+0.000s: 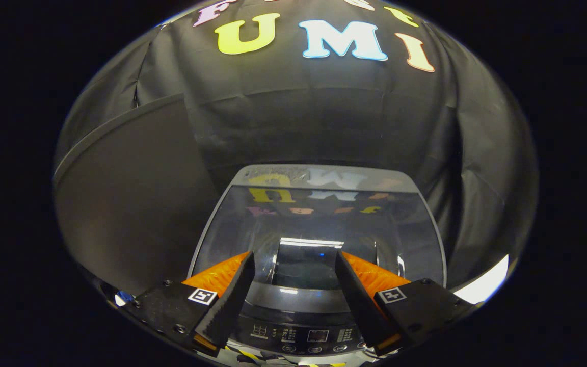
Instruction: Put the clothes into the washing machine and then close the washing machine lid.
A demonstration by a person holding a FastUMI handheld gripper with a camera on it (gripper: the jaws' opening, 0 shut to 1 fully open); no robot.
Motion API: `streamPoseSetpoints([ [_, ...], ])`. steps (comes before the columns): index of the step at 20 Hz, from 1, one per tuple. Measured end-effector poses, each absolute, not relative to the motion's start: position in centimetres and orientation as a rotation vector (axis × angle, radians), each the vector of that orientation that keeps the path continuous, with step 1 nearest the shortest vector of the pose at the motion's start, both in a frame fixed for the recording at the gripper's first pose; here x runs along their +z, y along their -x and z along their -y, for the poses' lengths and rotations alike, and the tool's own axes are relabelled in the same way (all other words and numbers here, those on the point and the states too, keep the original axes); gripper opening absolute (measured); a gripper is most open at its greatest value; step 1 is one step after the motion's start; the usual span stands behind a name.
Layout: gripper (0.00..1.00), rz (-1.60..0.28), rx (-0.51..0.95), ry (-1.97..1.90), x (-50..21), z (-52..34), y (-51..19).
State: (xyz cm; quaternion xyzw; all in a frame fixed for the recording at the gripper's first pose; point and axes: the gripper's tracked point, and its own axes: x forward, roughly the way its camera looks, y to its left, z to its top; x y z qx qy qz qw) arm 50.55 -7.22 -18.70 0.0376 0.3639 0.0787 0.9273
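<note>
A small grey top-loading washing machine [324, 176] stands just ahead of and below the fingers. Its glossy, see-through lid [319, 224] lies flat and shut over the drum, mirroring the wall. The control panel [303, 334] with small buttons sits at the near edge, between the finger bases. My gripper [294, 261] hovers above the lid's near part, open wide, nothing between its black and orange fingers [232, 285]. No clothes can be made out through the lid.
Black cloth wall [324, 117] hangs close behind the machine. A dark grey panel [130, 193] stands to the left of the machine. A bright patch [487, 283] shows low on the right.
</note>
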Motion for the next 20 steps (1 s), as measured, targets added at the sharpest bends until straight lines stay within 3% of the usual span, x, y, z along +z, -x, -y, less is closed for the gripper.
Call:
streamPoseSetpoints([
  [6,0.98,-0.687,0.188,-0.091,-15.7,8.1,-50.5],
  [11,0.98,-0.511,0.185,-0.167,-8.5,8.0,-49.8],
  [20,0.98,-0.144,0.069,-0.316,8.1,10.5,-35.3],
])
